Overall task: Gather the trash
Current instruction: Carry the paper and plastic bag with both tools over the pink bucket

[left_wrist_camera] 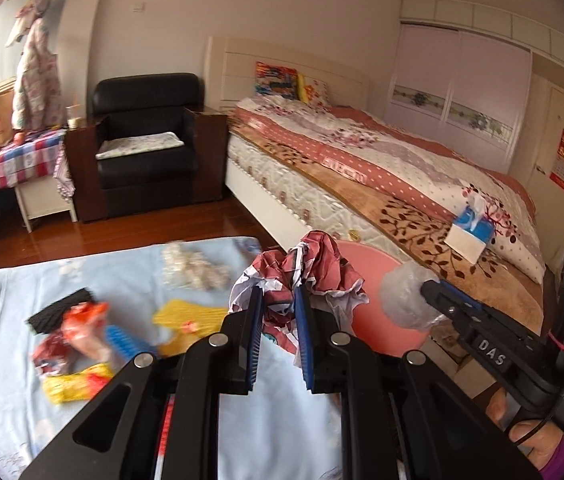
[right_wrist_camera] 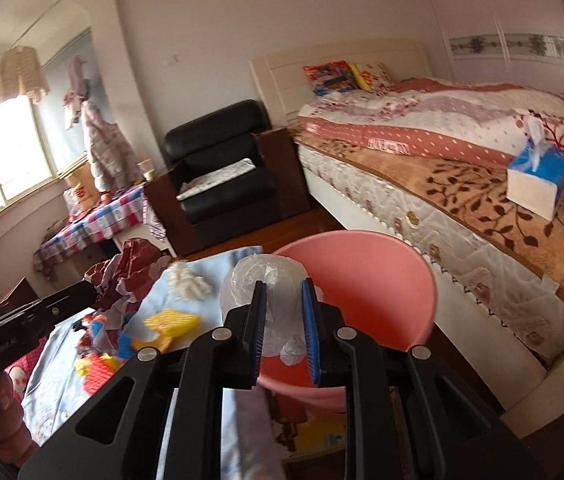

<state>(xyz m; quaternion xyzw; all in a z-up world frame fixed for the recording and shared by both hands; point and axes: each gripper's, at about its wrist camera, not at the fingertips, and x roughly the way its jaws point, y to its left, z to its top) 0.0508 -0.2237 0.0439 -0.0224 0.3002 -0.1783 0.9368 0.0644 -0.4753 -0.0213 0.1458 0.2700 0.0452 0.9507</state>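
You are working in a home bedroom: a made bed with a floral quilt (left_wrist_camera: 381, 152) is filling the right side, a black leather armchair (left_wrist_camera: 146, 136) is sitting by the wall, and a sliding-door wardrobe (left_wrist_camera: 457, 80) is standing behind.

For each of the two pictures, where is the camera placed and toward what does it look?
Left wrist view: sits on the left hand-held gripper, which is shut on crumpled red paper above the blue cloth; the right hand-held gripper and a hand show at right.
Right wrist view: sits on the right hand-held gripper, shut on a clear plastic bag before the pink basin; the left hand-held gripper shows at left.
Shared: basin, bed, black armchair, tissue box.
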